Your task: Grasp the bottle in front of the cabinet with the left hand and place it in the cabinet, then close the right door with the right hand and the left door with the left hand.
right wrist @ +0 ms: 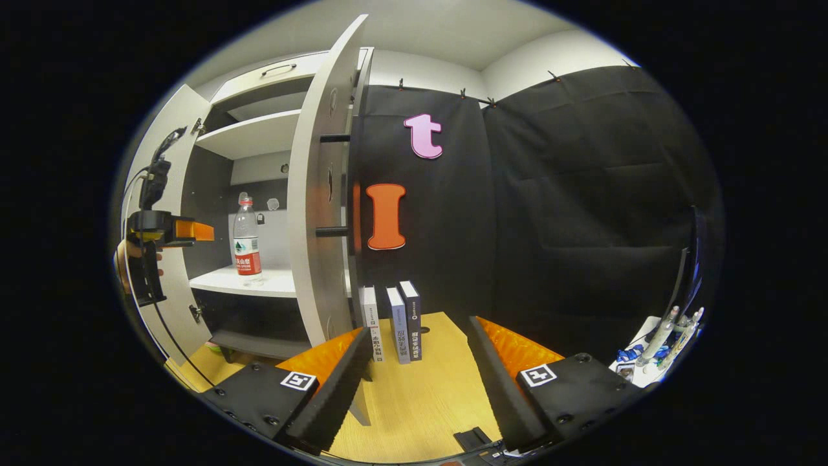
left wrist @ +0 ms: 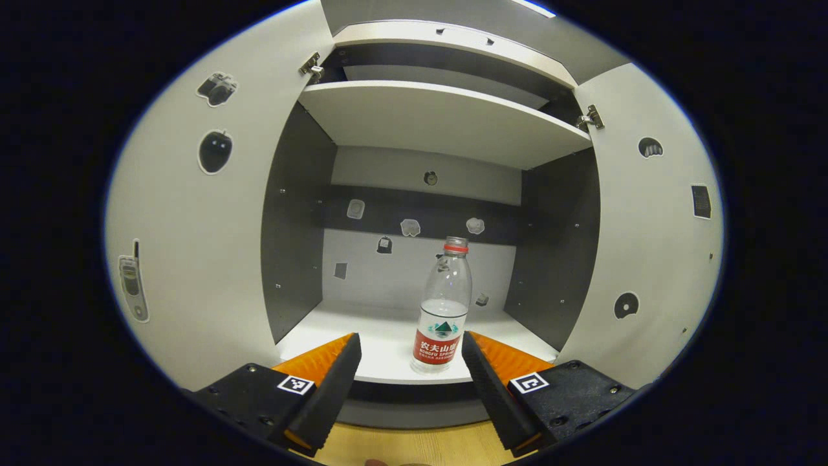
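Cabinet (left wrist: 414, 123) shelf — bottle (left wrist: 444, 310), doors (right wrist: 320, 194) ajar

Black cloth wall (right wrist: 582, 213), wooden tabletop (right wrist: 420, 395) — three upright books (right wrist: 394, 323)

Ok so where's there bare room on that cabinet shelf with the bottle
The lower shelf is bare left of the bottle, up to the left wall, and behind it. The upper shelf looks bare. Tightest is right of the bottle, near the right wall.

The bottle (left wrist: 444, 310) stands upright on the cabinet's lower shelf (left wrist: 388, 346), near its front edge, between both open doors.
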Motion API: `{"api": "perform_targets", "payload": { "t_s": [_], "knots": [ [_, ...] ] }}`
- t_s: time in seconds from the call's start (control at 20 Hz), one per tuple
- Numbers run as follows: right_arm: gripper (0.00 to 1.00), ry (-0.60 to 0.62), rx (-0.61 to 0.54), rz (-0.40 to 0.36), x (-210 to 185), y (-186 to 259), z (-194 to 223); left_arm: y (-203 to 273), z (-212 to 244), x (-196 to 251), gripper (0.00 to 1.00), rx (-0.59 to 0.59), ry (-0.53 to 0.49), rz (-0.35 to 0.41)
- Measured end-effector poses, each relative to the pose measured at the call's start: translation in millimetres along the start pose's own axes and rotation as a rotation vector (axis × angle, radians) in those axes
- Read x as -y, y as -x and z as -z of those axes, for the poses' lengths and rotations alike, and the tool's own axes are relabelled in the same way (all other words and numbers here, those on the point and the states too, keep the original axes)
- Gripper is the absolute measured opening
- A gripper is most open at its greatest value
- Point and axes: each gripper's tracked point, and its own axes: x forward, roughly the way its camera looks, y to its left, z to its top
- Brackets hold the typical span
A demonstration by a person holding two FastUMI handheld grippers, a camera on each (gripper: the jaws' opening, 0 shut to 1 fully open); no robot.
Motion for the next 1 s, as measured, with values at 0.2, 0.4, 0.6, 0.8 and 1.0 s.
{"api": "perform_targets", "payload": {
  "t_s": [0.2, 0.4, 0.6, 0.8, 1.0],
  "knots": [
    [0.94, 0.040, 0.004, -0.037, -7, -13, -4, 45, -6, -10, 0.95, 0.018, 0.011, -0.004],
    [0.98, 0.047, -0.004, -0.077, -18, -25, -4, 90, -16, -24, 0.95, 0.044, 0.019, -0.025],
    [0.98, 0.053, -0.013, -0.094, -26, -28, -3, 135, -17, -38, 0.97, 0.043, 0.025, -0.042],
    [0.89, 0.065, -0.009, -0.095, -29, -26, -4, 170, -21, -41, 0.95, 0.051, 0.022, -0.041],
    [0.95, 0.103, -0.002, -0.100, -36, -24, -8, 192, -22, -47, 0.96, 0.061, 0.034, -0.057]
  ]
}}
